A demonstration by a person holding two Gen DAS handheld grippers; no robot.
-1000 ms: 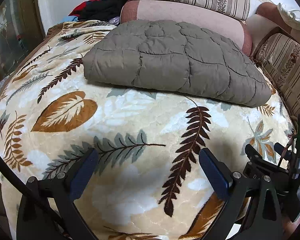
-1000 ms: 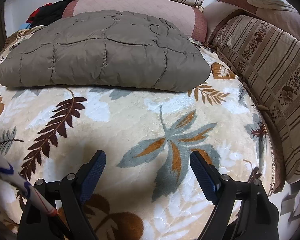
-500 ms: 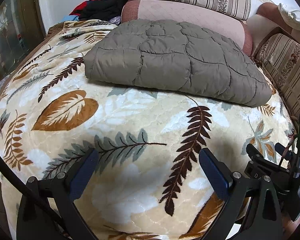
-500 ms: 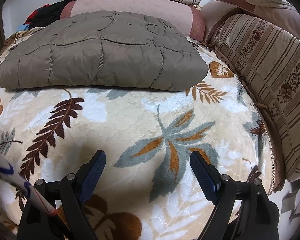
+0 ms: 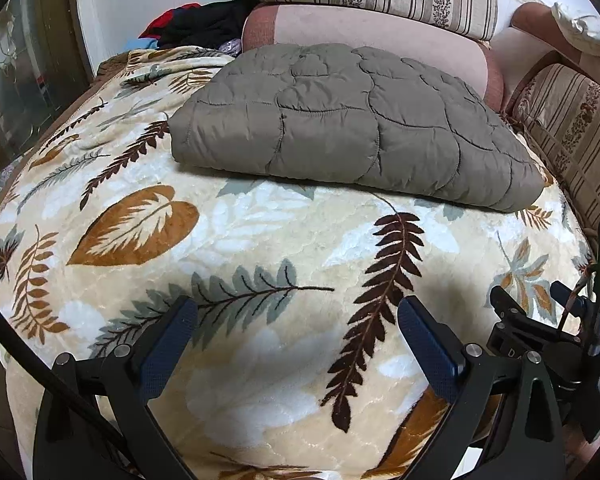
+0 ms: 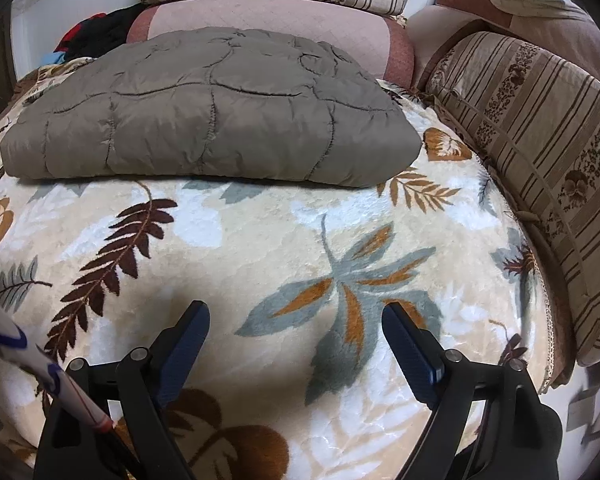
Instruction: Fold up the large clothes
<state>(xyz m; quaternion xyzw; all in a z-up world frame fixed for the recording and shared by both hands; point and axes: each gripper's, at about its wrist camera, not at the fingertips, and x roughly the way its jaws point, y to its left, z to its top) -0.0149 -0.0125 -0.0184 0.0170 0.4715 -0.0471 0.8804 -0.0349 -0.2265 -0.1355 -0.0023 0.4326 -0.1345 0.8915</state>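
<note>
The quilted grey-brown garment (image 5: 340,120) is lying folded into a neat rectangle well ahead of both grippers, so folding is looking done, judging by the shape. You are holding the left gripper (image 5: 296,340) and right gripper (image 6: 296,336) spread wide, grasping nothing, hovering over the leaf-print blanket (image 5: 260,240) on the bed, with striped cushions (image 6: 540,140) lying beyond and to the right.

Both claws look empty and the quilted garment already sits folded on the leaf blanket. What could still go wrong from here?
1. The grey quilted garment is puffy; its folds may spring open.
2. The left claw and right claw, both open, hang over the plush leaf blanket; a low regrasp could pinch the blanket too.
3. The garment's far edge lies close to the pink bolster, leaving little room there.
</note>
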